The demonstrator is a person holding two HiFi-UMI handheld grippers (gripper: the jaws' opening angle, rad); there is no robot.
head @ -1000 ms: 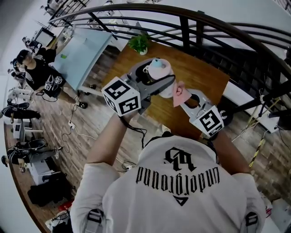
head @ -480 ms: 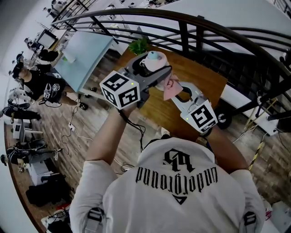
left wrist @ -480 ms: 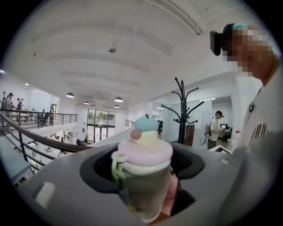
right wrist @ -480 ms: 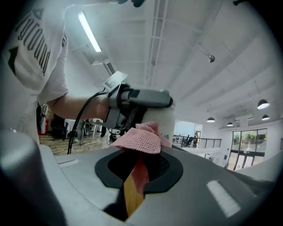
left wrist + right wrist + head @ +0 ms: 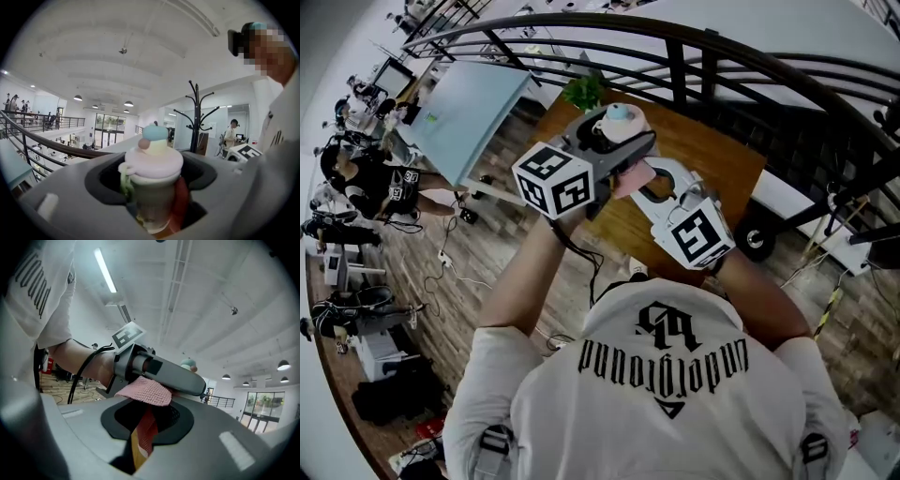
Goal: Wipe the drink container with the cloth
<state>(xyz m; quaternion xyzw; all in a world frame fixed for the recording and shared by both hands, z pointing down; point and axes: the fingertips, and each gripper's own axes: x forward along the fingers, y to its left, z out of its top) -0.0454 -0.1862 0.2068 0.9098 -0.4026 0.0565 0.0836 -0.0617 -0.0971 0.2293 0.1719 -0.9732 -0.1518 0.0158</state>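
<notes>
In the head view, my left gripper (image 5: 617,141) holds the drink container (image 5: 619,122) up above the wooden table (image 5: 712,159). The container is a pale cup with a pink lid and a teal knob. In the left gripper view the container (image 5: 152,183) stands upright between the jaws, which are shut on its body. My right gripper (image 5: 649,185) is shut on a pink knitted cloth (image 5: 632,178) and holds it up under the left gripper and against the container's side. In the right gripper view the cloth (image 5: 145,392) drapes from the jaws against the left gripper's finger (image 5: 168,372).
A potted plant (image 5: 584,91) stands at the table's far corner. A black railing (image 5: 694,47) curves behind the table. A light blue tabletop (image 5: 473,103) lies to the left, with seated people (image 5: 366,169) beyond it. A coat stand (image 5: 196,117) is behind.
The right gripper has moved left and inward with the cloth, from the container's right side to under the left gripper. The left gripper still holds the container, slightly higher.
</notes>
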